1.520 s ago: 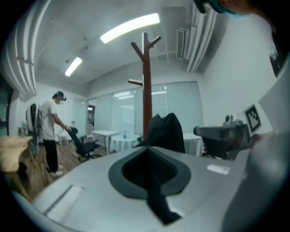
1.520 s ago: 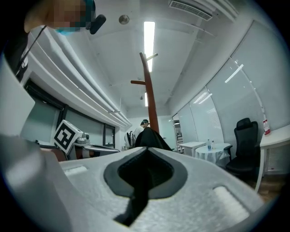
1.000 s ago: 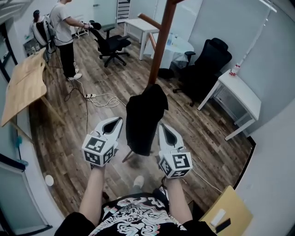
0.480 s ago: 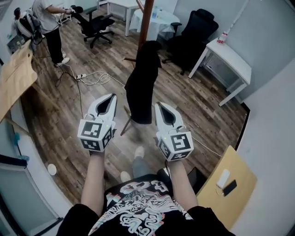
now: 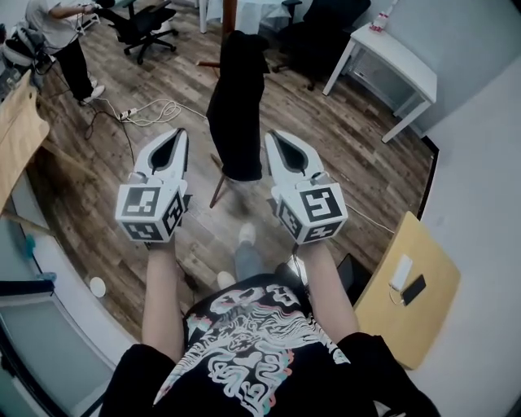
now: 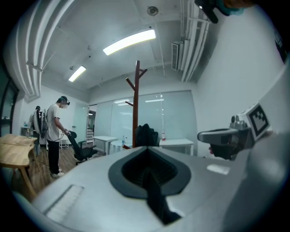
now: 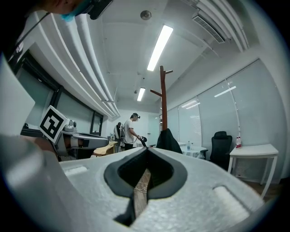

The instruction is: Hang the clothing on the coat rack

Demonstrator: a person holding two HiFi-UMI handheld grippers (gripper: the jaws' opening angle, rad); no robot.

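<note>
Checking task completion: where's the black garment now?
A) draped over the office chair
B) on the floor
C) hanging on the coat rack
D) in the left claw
C: the black garment hangs from the coat rack, while the left claw and right claw are shut and empty.

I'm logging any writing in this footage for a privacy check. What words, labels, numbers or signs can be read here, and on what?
No text can be read anywhere.
Left marker cube: black-and-white square pattern, no letters.
Right marker cube: the same kind of pattern, no letters.
T-shirt: white swirling print, no legible words.
Bottle on the white table: label too small to read.
</note>
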